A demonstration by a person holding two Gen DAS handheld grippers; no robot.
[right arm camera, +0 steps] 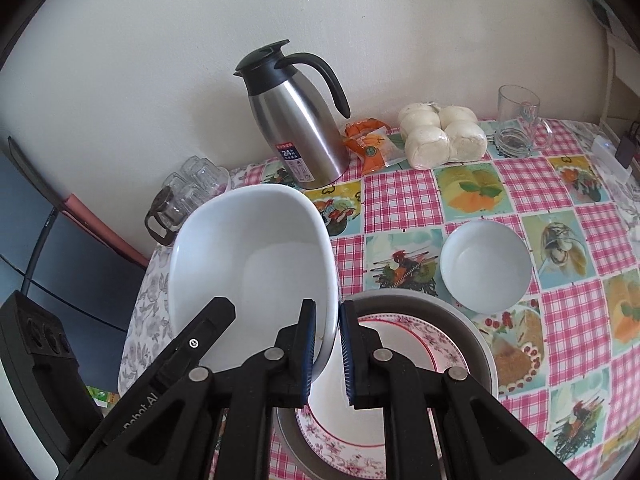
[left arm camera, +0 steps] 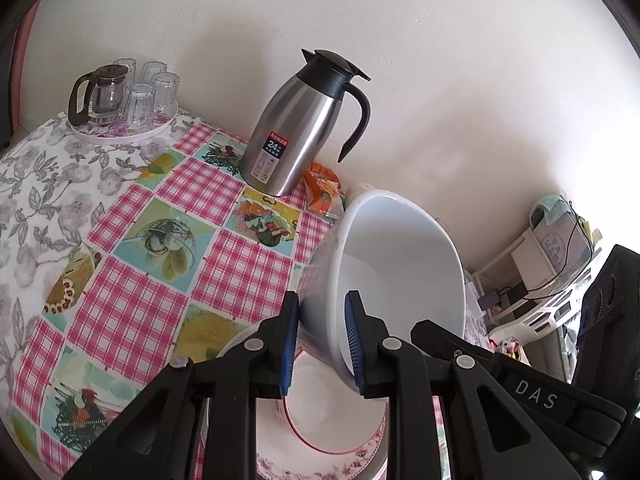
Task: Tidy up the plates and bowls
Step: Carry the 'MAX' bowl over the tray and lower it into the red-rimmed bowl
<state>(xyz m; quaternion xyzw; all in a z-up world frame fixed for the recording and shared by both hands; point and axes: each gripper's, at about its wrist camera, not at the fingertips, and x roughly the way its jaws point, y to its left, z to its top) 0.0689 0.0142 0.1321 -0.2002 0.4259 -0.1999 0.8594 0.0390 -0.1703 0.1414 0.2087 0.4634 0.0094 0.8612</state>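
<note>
A large white bowl [left arm camera: 400,260] is held tilted in the air between both grippers; it also shows in the right wrist view [right arm camera: 252,264]. My left gripper [left arm camera: 320,344] is shut on its rim at one side. My right gripper [right arm camera: 326,354] is shut on the opposite rim. Below it lies a floral plate with a red rim [right arm camera: 404,340] inside a grey metal pan [right arm camera: 480,332]; a red-rimmed bowl [left arm camera: 336,420] shows under the left gripper. A small white bowl [right arm camera: 486,266] sits on the checked tablecloth to the right.
A steel thermos jug [right arm camera: 304,120] stands by the wall, with an orange snack pack [right arm camera: 370,144], a bag of buns [right arm camera: 440,136] and a glass mug [right arm camera: 518,120] to its right. A tray of glasses and a teapot [left arm camera: 120,96] is at the far left corner.
</note>
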